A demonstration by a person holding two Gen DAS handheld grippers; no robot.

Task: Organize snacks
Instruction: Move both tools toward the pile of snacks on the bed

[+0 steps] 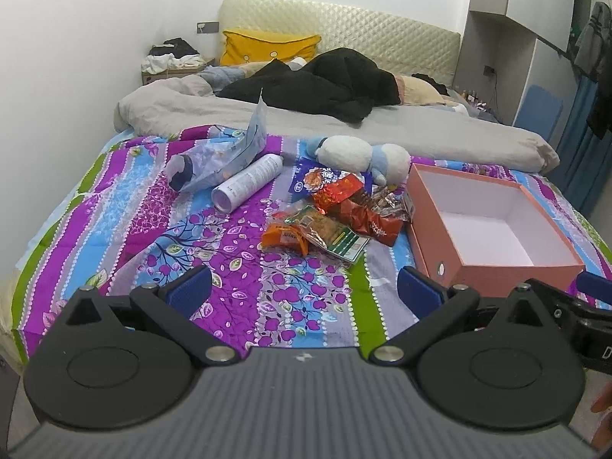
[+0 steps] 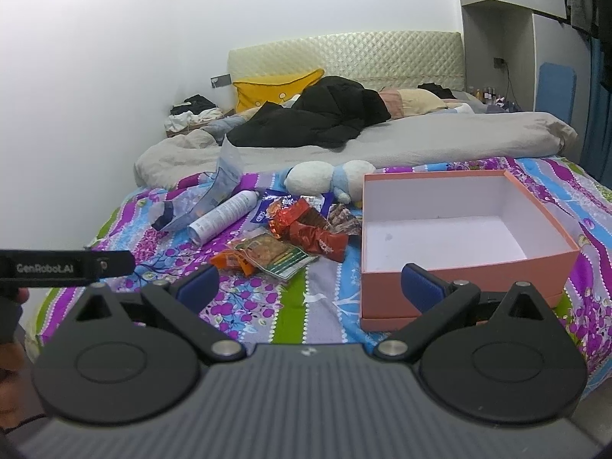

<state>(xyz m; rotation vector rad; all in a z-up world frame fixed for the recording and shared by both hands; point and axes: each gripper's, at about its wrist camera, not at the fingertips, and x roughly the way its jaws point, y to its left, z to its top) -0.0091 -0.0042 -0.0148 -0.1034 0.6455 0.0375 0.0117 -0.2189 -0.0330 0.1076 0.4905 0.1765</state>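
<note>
An empty pink box [image 1: 497, 267] sits at right of the frame on the bed [image 1: 114, 206], snack packets [image 1: 332, 214] heaped at centre, both tongs [image 1: 304, 290] [image 2: 310, 287] spread and empty; sorting seemingly unstarted, next grasp a packet.

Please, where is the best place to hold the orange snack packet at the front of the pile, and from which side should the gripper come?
Probably the crimped near end of the orange snack packet. It lies flat on the bedspread, its right part under the green-labelled packet. The open left gripper could come from the front-left, where the packet is uncovered.
</note>
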